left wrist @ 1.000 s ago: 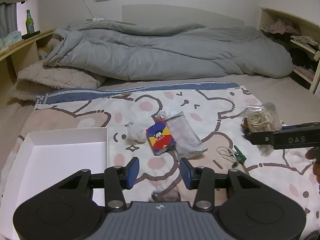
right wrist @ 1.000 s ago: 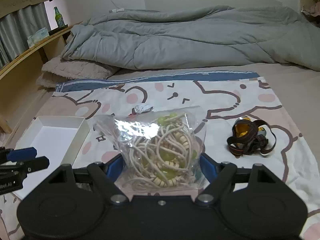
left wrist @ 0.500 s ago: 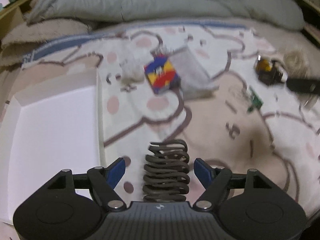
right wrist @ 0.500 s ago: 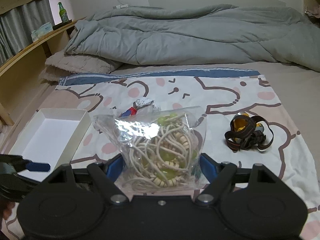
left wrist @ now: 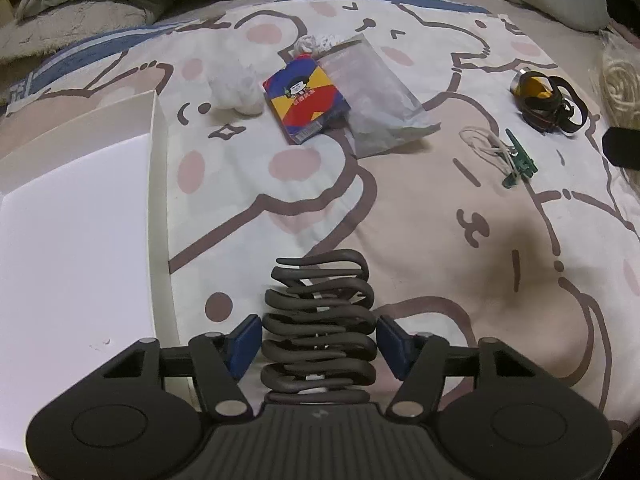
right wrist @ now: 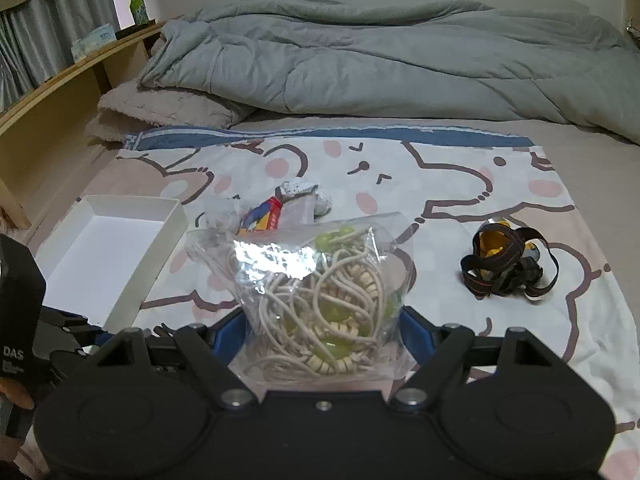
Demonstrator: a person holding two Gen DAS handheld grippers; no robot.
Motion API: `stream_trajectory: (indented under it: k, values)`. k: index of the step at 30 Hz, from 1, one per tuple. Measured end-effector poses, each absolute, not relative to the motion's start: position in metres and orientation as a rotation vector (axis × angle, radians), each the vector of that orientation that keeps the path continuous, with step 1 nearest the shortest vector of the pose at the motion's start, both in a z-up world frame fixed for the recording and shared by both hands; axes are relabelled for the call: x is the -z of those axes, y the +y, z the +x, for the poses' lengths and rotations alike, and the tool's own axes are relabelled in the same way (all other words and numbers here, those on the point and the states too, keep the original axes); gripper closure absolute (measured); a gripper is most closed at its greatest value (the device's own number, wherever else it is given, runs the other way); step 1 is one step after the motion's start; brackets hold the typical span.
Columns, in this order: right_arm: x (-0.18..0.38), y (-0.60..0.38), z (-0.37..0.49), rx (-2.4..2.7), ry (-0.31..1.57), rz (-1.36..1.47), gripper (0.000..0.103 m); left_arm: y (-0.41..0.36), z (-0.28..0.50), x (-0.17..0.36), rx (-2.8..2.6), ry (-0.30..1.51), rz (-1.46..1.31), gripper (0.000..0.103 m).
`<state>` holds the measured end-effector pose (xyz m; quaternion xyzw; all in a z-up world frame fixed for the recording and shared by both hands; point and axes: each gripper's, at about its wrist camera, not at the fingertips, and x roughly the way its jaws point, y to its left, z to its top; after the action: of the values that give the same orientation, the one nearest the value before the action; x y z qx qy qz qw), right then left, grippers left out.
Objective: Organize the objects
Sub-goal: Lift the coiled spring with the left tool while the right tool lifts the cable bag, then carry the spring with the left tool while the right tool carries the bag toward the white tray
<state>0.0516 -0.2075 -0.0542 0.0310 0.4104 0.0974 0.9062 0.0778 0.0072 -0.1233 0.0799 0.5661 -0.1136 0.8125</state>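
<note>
My left gripper (left wrist: pixel 318 346) is over the cartoon bedsheet (left wrist: pixel 440 240), its blue pads on either side of a dark coiled spring-like object (left wrist: pixel 320 320); the pads look just at its sides. The white open box (left wrist: pixel 72 220) lies at the left. My right gripper (right wrist: pixel 320 334) is shut on a clear bag of beige cords and green beads (right wrist: pixel 320 296), held above the sheet. The left gripper's body shows at the lower left of the right wrist view (right wrist: pixel 24 344).
On the sheet lie a colourful card box (left wrist: pixel 306 98), a grey plastic pouch (left wrist: pixel 376 96), a white crumpled lump (left wrist: pixel 236 90), a small green circuit board with white cord (left wrist: pixel 516 156) and a headlamp with straps (left wrist: pixel 548 100) (right wrist: pixel 508 268). A grey duvet (right wrist: pixel 380 68) lies behind.
My left gripper tilted down and came around the dark coil, which was out of sight a second ago. The right gripper has drifted slightly, still holding the bag.
</note>
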Motion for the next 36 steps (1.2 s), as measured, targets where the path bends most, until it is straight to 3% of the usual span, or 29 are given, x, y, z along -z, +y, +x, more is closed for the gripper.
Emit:
stream_trajectory:
  k: [6,12,36]
  values:
    - [0.058,-0.209,0.054,-0.184,0.861,0.069,0.022,0.007,0.079,0.13,0.202,1.247,0.163,0.034]
    - [0.056,-0.207,0.053,-0.182,0.856,0.061,0.022,0.002,0.078,0.13,0.197,1.221,0.199,0.038]
    - [0.038,-0.226,0.049,-0.108,0.755,0.122,0.022,0.005,0.049,0.013,0.124,0.72,0.062,0.039]
